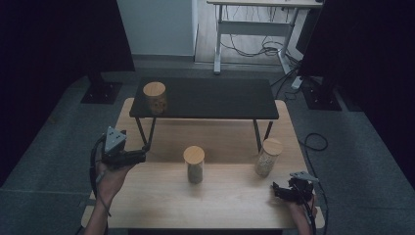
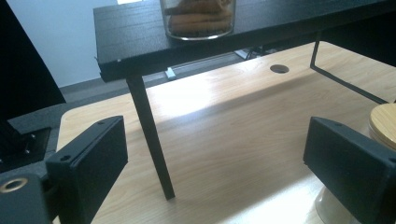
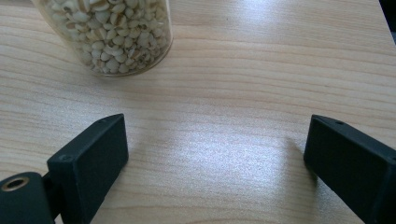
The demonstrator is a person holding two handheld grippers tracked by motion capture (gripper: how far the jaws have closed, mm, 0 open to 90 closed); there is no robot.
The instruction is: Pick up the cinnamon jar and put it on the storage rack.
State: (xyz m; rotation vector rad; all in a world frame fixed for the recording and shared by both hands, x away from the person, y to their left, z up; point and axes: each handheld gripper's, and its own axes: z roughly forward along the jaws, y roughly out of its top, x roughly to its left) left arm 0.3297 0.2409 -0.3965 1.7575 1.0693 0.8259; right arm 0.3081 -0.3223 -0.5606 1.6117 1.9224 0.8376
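Fingers of both grippers stand apart, holding nothing. Wooden table (image 1: pixel 161 196) carries a black shelf (image 1: pixel 210 98); 3 jars: middle jar (image 1: pixel 194 164) near left gripper (image 1: pixel 139 155), grain jar (image 3: pixel 107 35) just beyond right gripper (image 3: pixel 215 154).

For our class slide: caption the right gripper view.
Open right tool above the wooden table, facing a grain jar.

High view: overhead, facing forward-down over whole surface (image 1: pixel 161 200). Left gripper view: low, near surface, facing black shelf (image 2: pixel 140 32). Right gripper view: close, tilted down toward grain jar (image 3: pixel 109 35). All share surface.
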